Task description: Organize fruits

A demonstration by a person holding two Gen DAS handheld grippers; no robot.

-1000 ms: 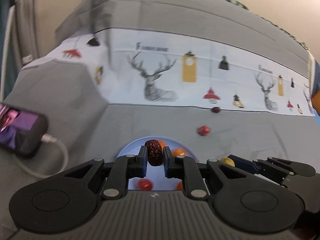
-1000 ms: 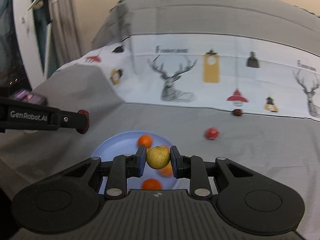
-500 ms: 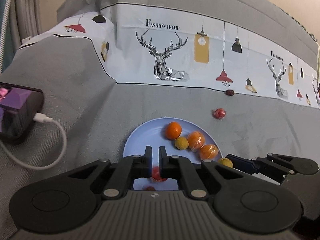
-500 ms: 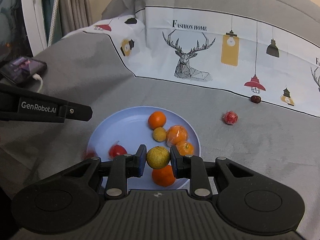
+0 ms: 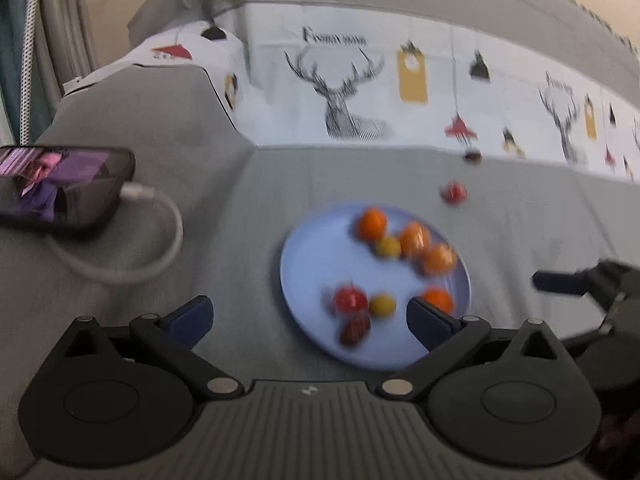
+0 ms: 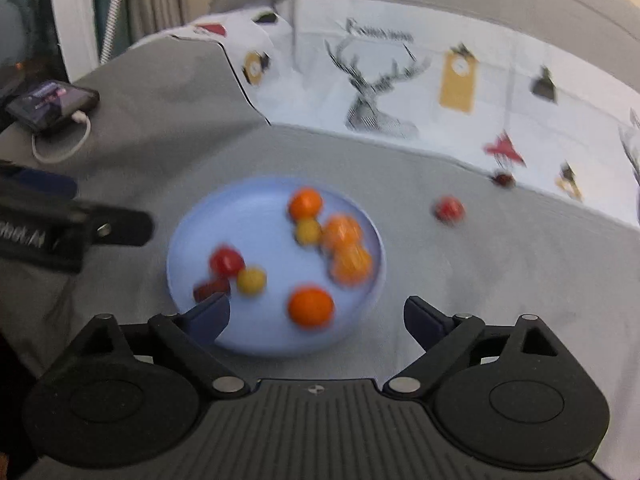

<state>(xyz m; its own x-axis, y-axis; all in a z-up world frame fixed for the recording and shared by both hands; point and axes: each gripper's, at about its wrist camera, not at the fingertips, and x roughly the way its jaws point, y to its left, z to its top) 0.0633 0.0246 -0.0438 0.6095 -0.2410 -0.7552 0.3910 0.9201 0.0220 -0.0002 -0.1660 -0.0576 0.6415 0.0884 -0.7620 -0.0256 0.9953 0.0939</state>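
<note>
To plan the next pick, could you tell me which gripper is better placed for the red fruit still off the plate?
Probably right: the red fruit lies on the right gripper's side.

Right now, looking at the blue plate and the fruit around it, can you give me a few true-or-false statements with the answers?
1. Both grippers, left gripper and right gripper, are open and hold nothing. True.
2. The round light-blue plate is empty. False: it holds several orange, yellow and red fruits.
3. A small red fruit lies on the grey cloth outside the plate. True.
4. The black phone has no cable attached. False: a white cable is plugged into it.
5. A small dark fruit sits at the edge of the white deer-print cloth. True.
</note>
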